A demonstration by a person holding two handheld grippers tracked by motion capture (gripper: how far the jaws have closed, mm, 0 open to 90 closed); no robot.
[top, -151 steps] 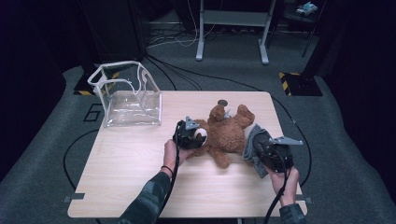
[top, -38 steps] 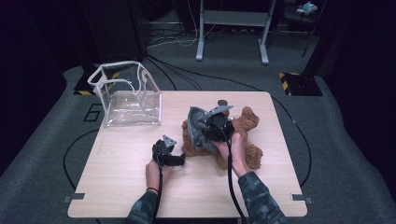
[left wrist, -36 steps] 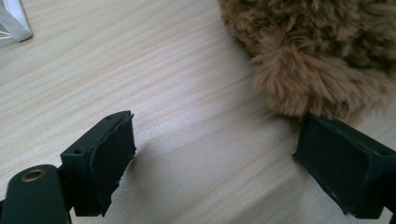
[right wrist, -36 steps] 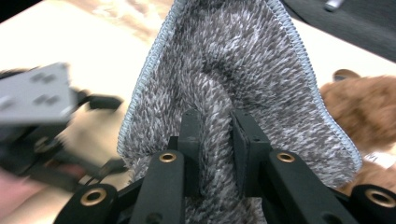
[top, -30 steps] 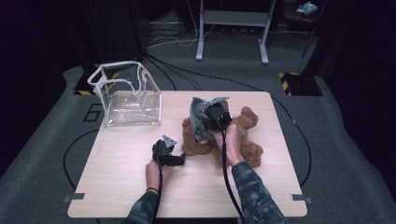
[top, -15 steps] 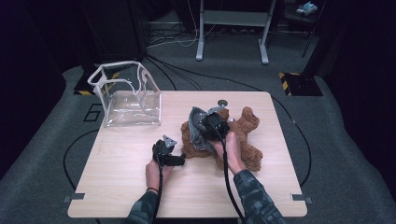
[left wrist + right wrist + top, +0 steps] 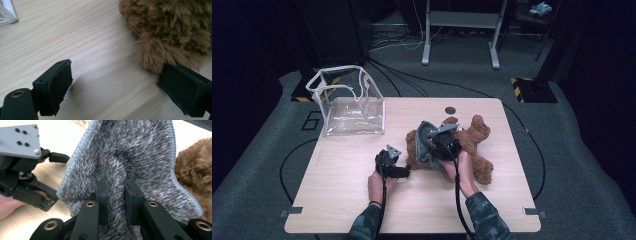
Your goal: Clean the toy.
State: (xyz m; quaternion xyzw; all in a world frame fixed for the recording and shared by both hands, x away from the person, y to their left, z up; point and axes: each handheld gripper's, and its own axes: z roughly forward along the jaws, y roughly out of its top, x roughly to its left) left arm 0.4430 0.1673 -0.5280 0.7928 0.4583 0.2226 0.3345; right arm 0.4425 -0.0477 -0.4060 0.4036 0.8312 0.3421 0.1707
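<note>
Our right gripper (image 7: 115,195) pinches the grey fluffy cloth (image 7: 130,155); our left gripper (image 7: 125,87) gapes empty at lower centre. A thin fold may slip free over the brown plush teddy bear (image 7: 472,142).

- Grey cloth (image 7: 130,157): mottled grey-and-white pile, pale blue stitched hem.
- Teddy bear (image 7: 474,137): brown, shaggy fur.
- Table (image 7: 342,200): light wood grain.
- Bag (image 7: 347,102), upper left: clear, white trim.

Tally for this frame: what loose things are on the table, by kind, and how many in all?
Brown teddy bear: 1
Grey cloth, pinched in the right gripper: 1
Clear plastic bag: 1
Small dark round disc near the far edge: 1
Total: 4
</note>
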